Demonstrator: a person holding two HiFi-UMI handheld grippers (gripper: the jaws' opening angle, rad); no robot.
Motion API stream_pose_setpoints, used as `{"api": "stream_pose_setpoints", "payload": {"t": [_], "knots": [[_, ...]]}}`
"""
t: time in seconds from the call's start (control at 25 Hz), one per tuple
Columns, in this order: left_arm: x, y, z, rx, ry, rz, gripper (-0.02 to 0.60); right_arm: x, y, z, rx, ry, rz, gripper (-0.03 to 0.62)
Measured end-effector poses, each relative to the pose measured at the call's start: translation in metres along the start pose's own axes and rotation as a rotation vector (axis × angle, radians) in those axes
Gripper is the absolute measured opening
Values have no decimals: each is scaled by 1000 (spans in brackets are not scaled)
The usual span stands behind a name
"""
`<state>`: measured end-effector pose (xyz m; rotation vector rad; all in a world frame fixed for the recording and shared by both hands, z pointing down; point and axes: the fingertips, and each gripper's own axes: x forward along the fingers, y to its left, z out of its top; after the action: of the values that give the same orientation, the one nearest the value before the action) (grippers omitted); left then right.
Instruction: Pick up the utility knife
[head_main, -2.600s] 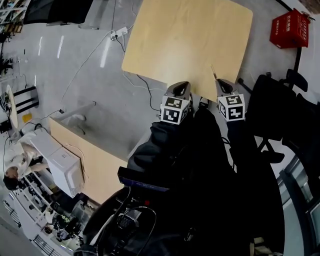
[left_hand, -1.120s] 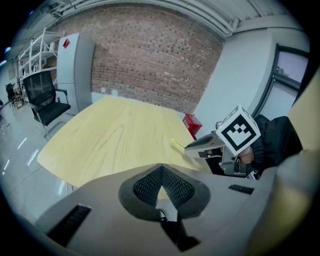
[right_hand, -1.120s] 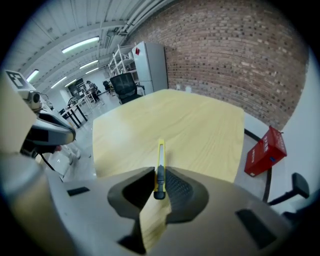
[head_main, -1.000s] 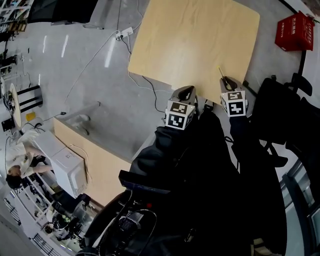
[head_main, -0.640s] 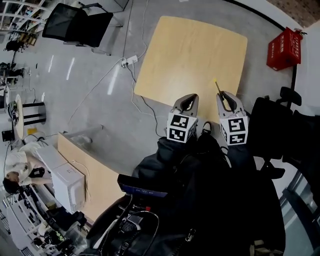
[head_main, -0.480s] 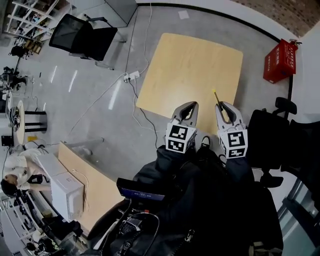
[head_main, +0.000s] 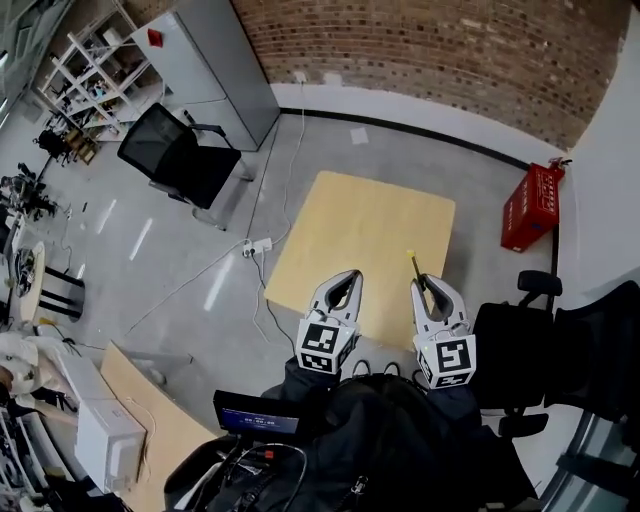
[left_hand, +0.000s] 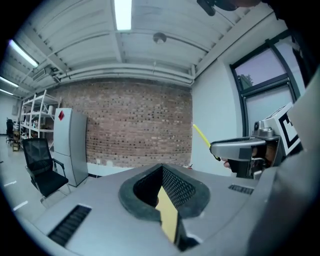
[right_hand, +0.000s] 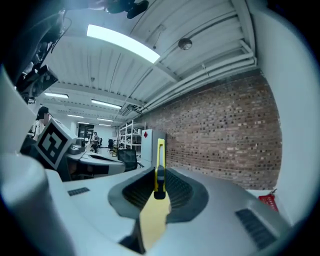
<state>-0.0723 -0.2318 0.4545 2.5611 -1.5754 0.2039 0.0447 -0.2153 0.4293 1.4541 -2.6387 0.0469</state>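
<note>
The utility knife (right_hand: 159, 162) is off the table, clamped between the jaws of the right gripper (head_main: 424, 285). Its dark butt sits between the pads and its yellow body stands out past the fingertips, roughly in line with them. In the head view it hangs over the pale wooden tabletop (head_main: 350, 225), near the right edge and towards the near right corner. The left gripper (head_main: 345, 279) is held level with the right one and well apart from it, over the near edge of the tabletop. Its jaws are drawn together at the tips with nothing between them, and only a sliver of the tabletop shows through the gap behind. A red crate (head_main: 532, 207) stands on the grey floor (head_main: 150, 260) just beside the right edge of the table; what it holds cannot be made out. On the floor off the left edge lies a white power strip (head_main: 255, 245) with a cable. Farther off on that side a black office chair (head_main: 180, 160) stands in front of a grey cabinet (head_main: 215, 55). A brick wall (head_main: 440, 45) runs behind the table, and open shelving (head_main: 85, 70) in the far left corner carries small items too tiny to name.
</note>
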Motion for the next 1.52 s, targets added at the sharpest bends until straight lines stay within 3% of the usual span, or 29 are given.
{"api": "stream_pose_setpoints", "payload": {"t": [0.36,1.52], "knots": [[5,2,36,42,-73,-9,0,1,-11,36,7,-82,-26,69],[20,35,60,34,-117,40,0,25,-31,59,-29,-135,-54,69]]}}
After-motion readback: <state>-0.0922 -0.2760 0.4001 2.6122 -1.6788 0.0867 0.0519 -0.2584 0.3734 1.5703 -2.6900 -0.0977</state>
